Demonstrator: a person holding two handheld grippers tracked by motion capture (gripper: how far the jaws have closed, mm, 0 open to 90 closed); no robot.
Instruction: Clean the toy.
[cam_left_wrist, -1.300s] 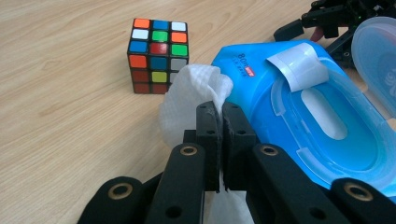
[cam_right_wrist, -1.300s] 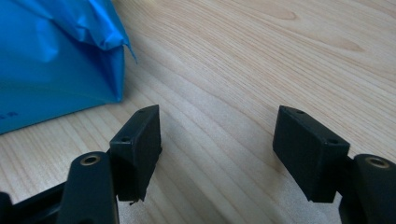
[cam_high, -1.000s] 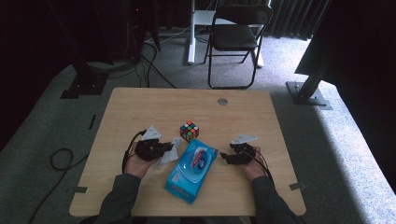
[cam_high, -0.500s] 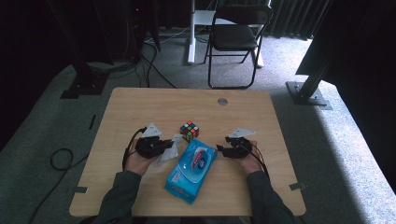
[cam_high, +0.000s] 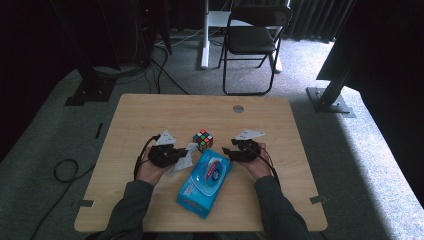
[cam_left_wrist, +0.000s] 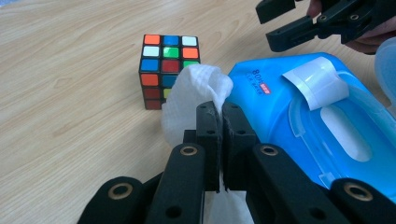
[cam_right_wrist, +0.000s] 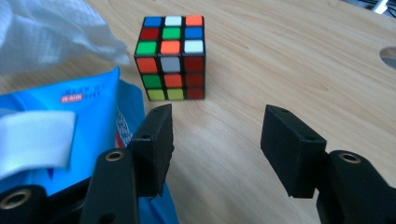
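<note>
High view, right gripper (cam_high: 231, 151) moved inward beside wipes pack (cam_high: 206, 182), fingers narrowing

The high view is looking forward and down from above the person's side, taking in the whole table (cam_high: 150, 115) from well back. The left gripper view is riding low and close behind its jaws, facing right across the blue wipes pack (cam_left_wrist: 289, 98). The right gripper view is sitting equally near, facing far over the wood. All three are sharing the cube (cam_high: 202, 140) and the pack.
</note>
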